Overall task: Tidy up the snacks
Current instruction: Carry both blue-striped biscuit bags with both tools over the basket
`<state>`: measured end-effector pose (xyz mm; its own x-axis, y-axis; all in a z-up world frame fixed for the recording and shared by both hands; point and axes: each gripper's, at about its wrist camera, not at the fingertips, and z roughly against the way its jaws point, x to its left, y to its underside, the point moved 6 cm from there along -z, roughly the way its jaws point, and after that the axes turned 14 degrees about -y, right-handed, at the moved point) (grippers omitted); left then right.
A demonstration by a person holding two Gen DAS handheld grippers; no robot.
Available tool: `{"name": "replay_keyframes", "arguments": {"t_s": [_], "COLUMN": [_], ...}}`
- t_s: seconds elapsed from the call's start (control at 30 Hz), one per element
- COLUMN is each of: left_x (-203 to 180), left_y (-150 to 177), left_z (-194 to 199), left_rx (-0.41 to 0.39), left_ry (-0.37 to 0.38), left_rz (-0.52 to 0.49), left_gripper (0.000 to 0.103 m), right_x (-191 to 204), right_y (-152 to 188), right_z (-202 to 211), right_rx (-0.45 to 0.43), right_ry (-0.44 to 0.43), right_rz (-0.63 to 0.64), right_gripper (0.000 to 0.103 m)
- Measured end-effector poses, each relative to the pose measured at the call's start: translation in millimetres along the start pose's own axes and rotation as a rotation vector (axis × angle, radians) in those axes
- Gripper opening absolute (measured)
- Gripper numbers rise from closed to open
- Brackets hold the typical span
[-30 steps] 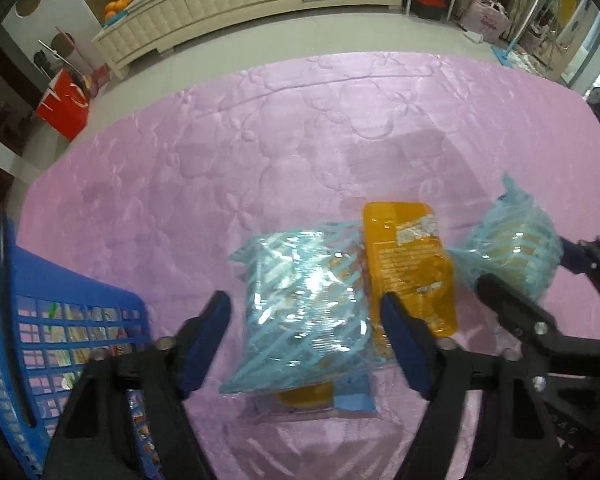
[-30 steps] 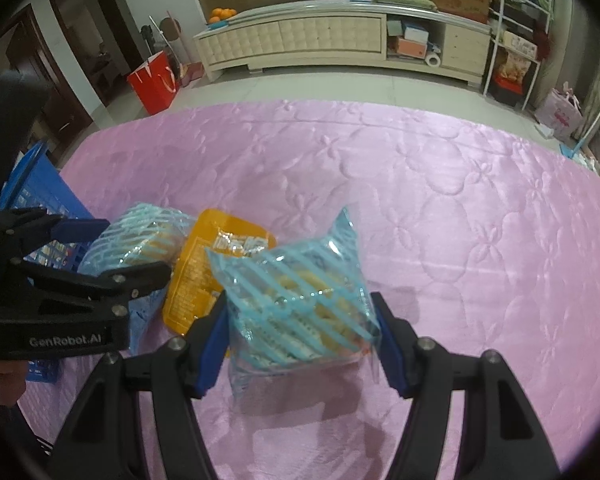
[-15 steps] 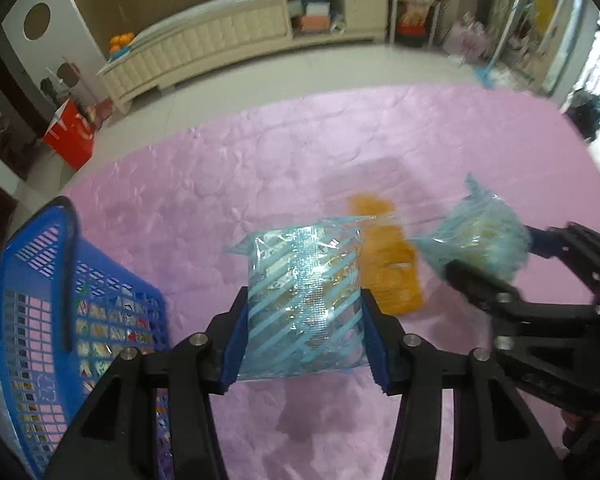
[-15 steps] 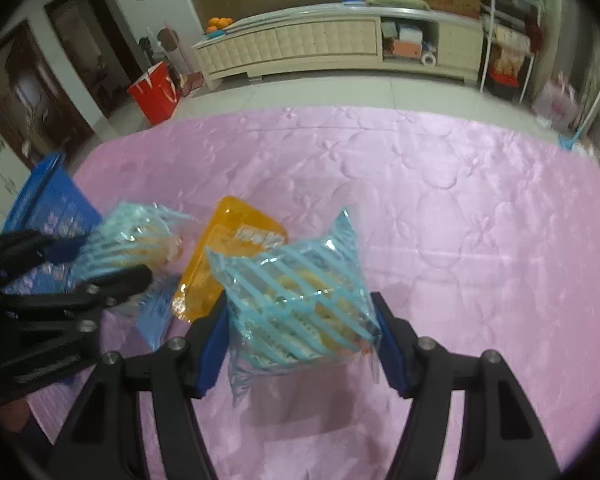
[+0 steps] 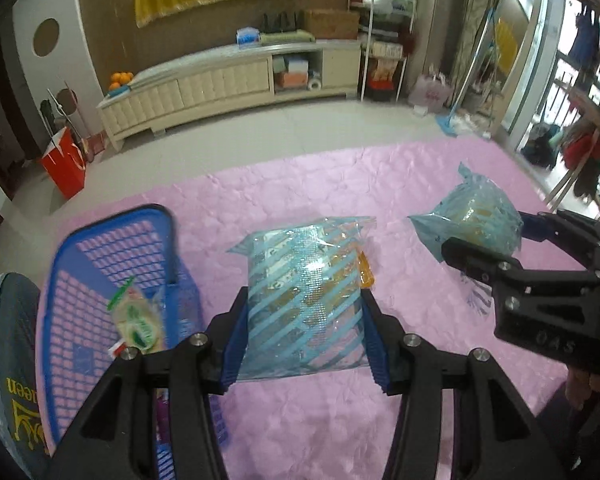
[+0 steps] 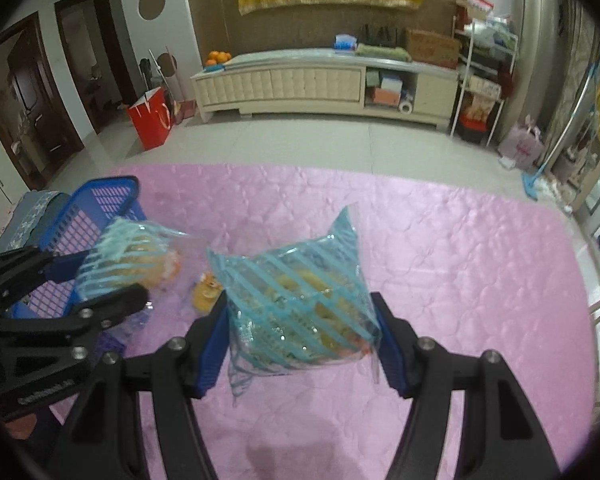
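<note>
Above the pink quilt [image 5: 300, 184], each gripper clamps a striped bag: left gripper [image 5: 304, 338], right gripper [image 6: 300, 344]; basket [image 5: 112, 248] at nine o'clock.

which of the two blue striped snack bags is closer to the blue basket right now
The striped bag in the left gripper: that bag hangs right beside the blue basket. The other striped bag, in the right gripper, is farther from it.

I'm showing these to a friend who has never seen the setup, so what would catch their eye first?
Probably the two blue-striped snack bags held up over the pink quilted cover: one clamped in the left gripper, the other in the right gripper. Next comes the blue basket at the left edge, with a green-and-white snack pack inside, and the orange packet lying between the grippers.
</note>
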<state>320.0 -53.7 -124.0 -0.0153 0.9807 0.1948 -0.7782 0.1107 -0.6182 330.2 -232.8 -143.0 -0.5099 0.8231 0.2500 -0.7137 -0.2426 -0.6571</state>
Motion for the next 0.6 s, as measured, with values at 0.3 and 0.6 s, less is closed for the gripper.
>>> {"name": "replay_keyframes", "arguments": {"t_s": [0.3, 0.6], "left_x": [80.6, 147.4], "left_y": [10.0, 41.9], "left_z": [60.1, 83.6], "left_rx": [-0.098, -0.118], "left_ry": [-0.018, -0.063], "left_rz": [0.094, 0.173], "left_gripper": [0.049, 0.049], "right_x": [73.2, 152.9], "right_y": [-22.3, -31.3], "right_z": [30.8, 17.1], "right_rx": [-0.064, -0.06], "right_ry": [-0.032, -0.137], "right_rz": [0.104, 0.213], "right_gripper": [0.069, 0.069]}}
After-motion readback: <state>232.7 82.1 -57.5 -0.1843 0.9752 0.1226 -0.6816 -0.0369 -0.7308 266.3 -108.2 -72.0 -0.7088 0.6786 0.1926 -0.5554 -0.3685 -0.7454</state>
